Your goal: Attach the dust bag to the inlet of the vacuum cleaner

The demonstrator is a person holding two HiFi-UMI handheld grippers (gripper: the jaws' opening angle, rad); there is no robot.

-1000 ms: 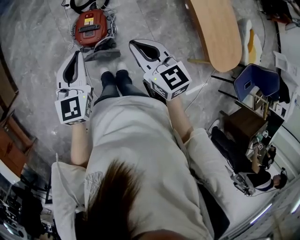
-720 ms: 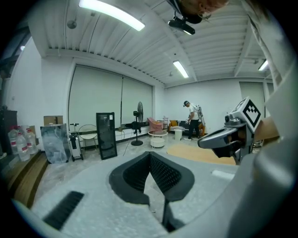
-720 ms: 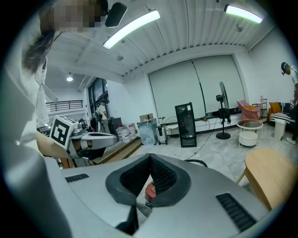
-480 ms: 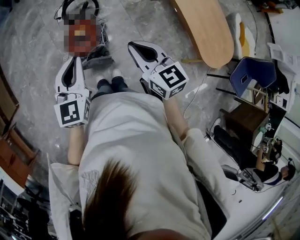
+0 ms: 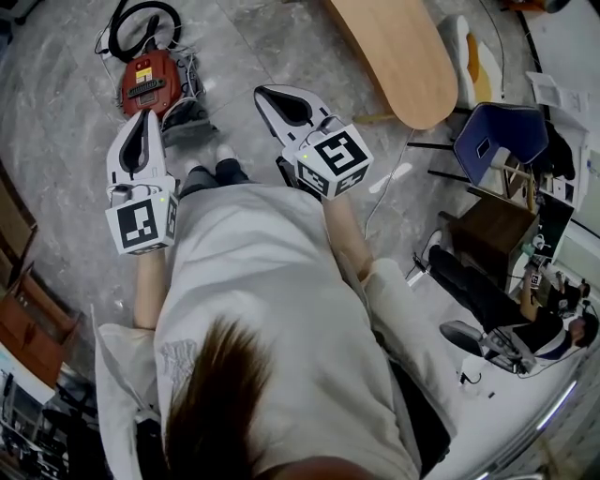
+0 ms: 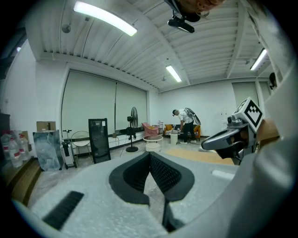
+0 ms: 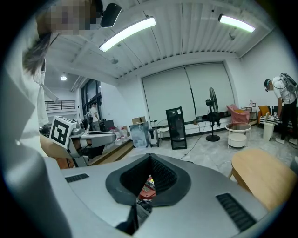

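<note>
A red vacuum cleaner [image 5: 150, 82] lies on the grey floor with its black hose [image 5: 141, 19] looped behind it. A dark grey flat piece [image 5: 190, 116], apparently the dust bag, lies against its near right side. My left gripper [image 5: 148, 115] is held level above the floor, its tip just short of the vacuum, jaws shut and empty. My right gripper [image 5: 262, 91] is to the right of the vacuum, also shut and empty. In the right gripper view the red vacuum [image 7: 148, 185] shows through the hollow behind the shut jaws [image 7: 150, 158]. The left gripper view looks across the room past its shut jaws [image 6: 150, 153].
An oval wooden table [image 5: 403, 56] stands to the right of the grippers, with a blue chair [image 5: 502, 150] and a dark cabinet [image 5: 487, 244] beyond. A seated person [image 5: 534, 342] is at the far right. Wooden furniture [image 5: 23, 309] lines the left edge. My legs [image 5: 220, 173] stand just behind the vacuum.
Both shut grippers have travelled forward with me. In the head view the vacuum has slid down and left, so it now lies close to the left gripper's tip.
</note>
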